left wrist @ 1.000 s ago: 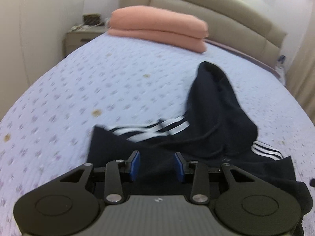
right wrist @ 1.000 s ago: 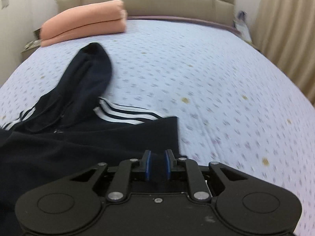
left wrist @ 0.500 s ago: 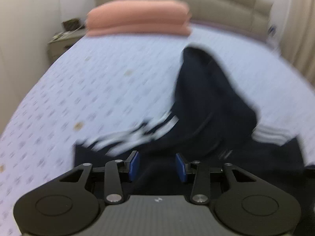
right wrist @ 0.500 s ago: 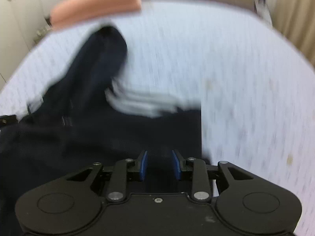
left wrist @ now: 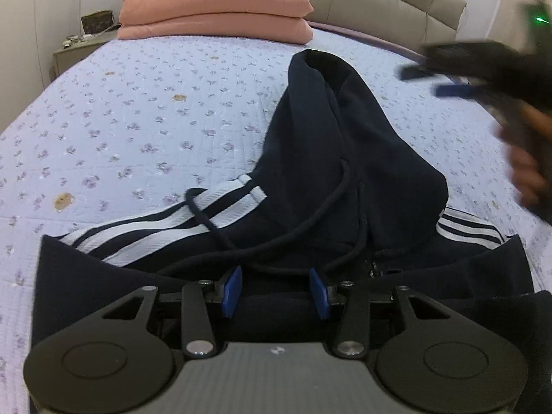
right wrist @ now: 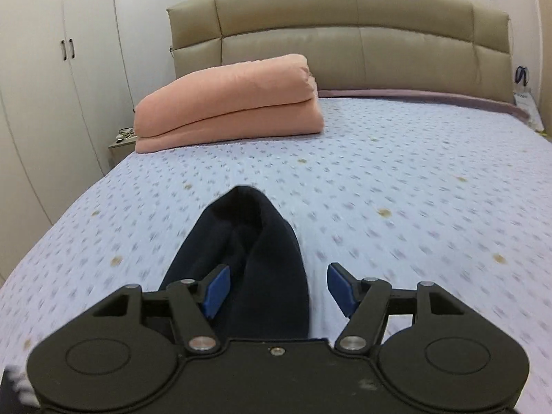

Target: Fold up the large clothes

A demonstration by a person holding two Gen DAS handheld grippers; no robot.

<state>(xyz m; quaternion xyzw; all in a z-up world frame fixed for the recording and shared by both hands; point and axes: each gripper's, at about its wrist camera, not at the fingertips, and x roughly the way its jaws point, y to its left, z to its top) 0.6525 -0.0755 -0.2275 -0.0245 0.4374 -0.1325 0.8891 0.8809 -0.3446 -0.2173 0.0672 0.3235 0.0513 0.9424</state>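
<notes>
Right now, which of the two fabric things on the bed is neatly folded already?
The pink blanket, stacked in tidy layers by the headboard. The dark hoodie with white stripes lies spread out, its hood and drawstrings loose.

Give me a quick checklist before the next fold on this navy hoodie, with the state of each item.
1. Right tongs free of cloth: ok, jaws opening, nothing pinched.
2. Left tongs free: ok, pads apart over the navy hoodie with white stripes.
3. Hood laid flat: not ok, still sticking out towards the headboard.
4. Drawstring tucked: not ok, loose across the front.
5. Folded pink blanket clear of the work: ok.
6. Hem squared: cannot tell.
</notes>
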